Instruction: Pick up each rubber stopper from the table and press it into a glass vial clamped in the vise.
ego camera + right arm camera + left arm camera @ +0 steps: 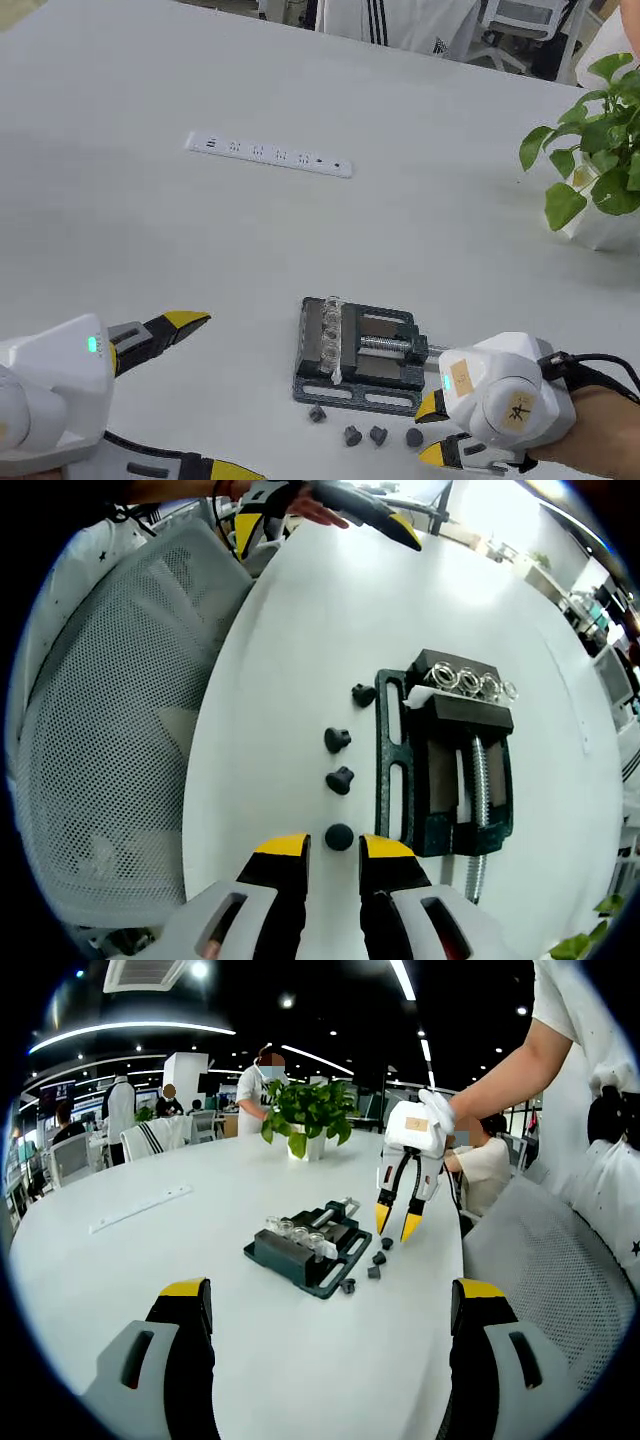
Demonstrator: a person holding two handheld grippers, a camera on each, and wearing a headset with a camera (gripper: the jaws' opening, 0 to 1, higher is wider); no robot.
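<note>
A dark vise (385,375) sits on the white table and clamps a row of several clear glass vials (330,332). Several dark rubber stoppers lie along its near side, from one stopper (317,413) at the left to another (414,437) at the right. My right gripper (429,431) hovers at that right end. In the right gripper view its yellow tips (335,847) stand open on either side of the nearest stopper (339,836), with gaps on both sides. My left gripper (212,395) is wide open at the lower left, holding nothing, well away from the vise (300,1250).
A white power strip (268,154) lies farther back on the table. A potted plant (600,160) stands at the right edge. A mesh chair (110,730) sits beside the table, and people are seated beyond it.
</note>
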